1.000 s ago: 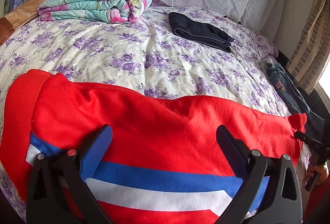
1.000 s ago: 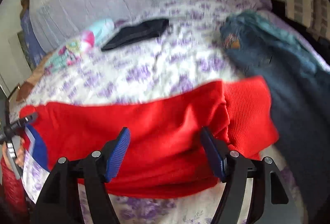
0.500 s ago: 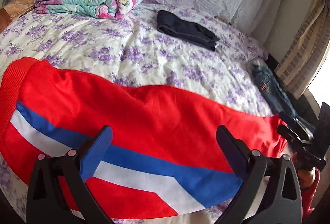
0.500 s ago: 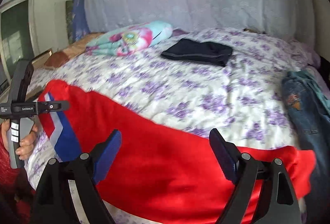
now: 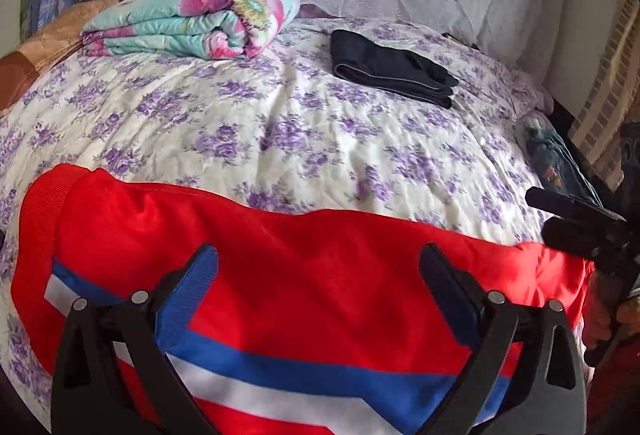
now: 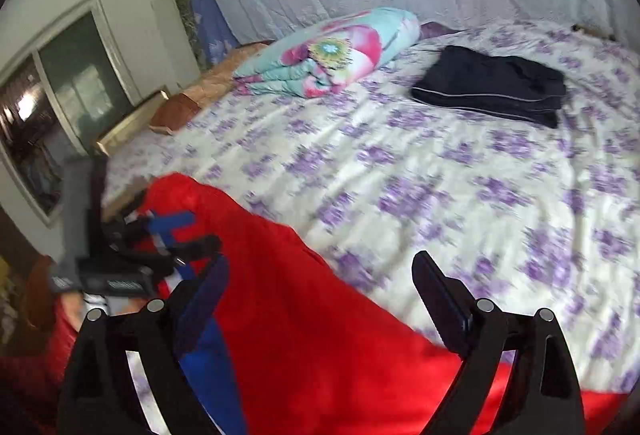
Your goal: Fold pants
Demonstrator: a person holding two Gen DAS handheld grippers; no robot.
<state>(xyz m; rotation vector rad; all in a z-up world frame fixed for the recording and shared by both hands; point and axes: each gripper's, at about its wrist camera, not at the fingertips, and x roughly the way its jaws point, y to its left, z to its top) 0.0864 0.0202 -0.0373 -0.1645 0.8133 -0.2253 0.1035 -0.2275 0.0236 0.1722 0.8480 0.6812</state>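
Observation:
The red pants (image 5: 320,275) with a blue and white stripe lie flat across the near edge of the bed. They also show in the right wrist view (image 6: 304,335). My left gripper (image 5: 318,271) is open and empty, hovering over the middle of the pants. My right gripper (image 6: 320,283) is open and empty above the pants' far edge. The right gripper's body shows at the right edge of the left wrist view (image 5: 588,231). The left gripper shows at the left of the right wrist view (image 6: 132,255), near the striped end.
The bed has a purple-flowered sheet (image 5: 280,131). Folded dark pants (image 5: 392,69) and a folded floral quilt (image 5: 196,21) lie at the back. Blue jeans (image 5: 556,163) lie at the bed's right edge. A window and wall (image 6: 60,95) stand to the left.
Both grippers have drawn back from the pants, staying open. The right wrist view has swung left, from the cuff end toward the striped end. The pants lie still.

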